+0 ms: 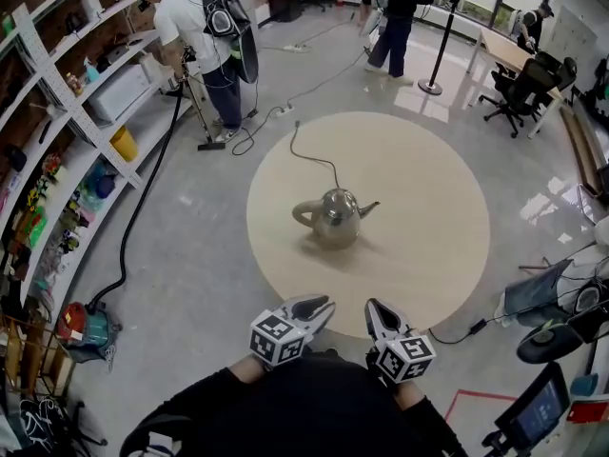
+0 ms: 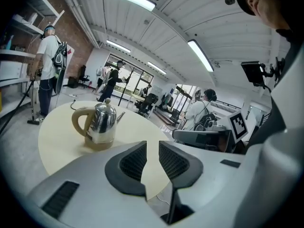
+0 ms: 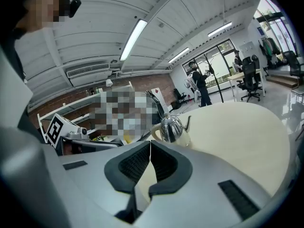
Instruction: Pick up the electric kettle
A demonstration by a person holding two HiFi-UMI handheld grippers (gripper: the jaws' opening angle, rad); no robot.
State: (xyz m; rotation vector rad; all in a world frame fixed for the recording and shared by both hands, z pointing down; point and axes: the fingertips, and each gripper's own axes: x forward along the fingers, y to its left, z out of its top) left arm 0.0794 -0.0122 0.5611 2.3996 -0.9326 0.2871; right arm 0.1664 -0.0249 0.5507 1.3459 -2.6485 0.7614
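A shiny steel electric kettle [image 1: 333,217] with a beige handle and base stands upright near the middle of a round cream table [image 1: 419,188]; its cord [image 1: 314,155] trails off the far edge. Both grippers hover over the near rim, well short of the kettle. My left gripper [image 1: 319,305] has its jaws slightly apart with nothing between them. In the left gripper view the kettle [image 2: 100,122] is ahead to the left of that gripper [image 2: 152,144]. My right gripper [image 1: 373,305] is shut and empty. In the right gripper view its tips [image 3: 150,143] touch, and the kettle [image 3: 172,128] stands just beyond them.
Stocked shelves [image 1: 67,112] line the left wall, and a person with a backpack [image 1: 205,46] stands beside them. A vacuum [image 1: 86,327] and its hose lie on the floor at left. Office chairs [image 1: 523,89] are at the far right, with equipment and cables [image 1: 561,303] at the near right.
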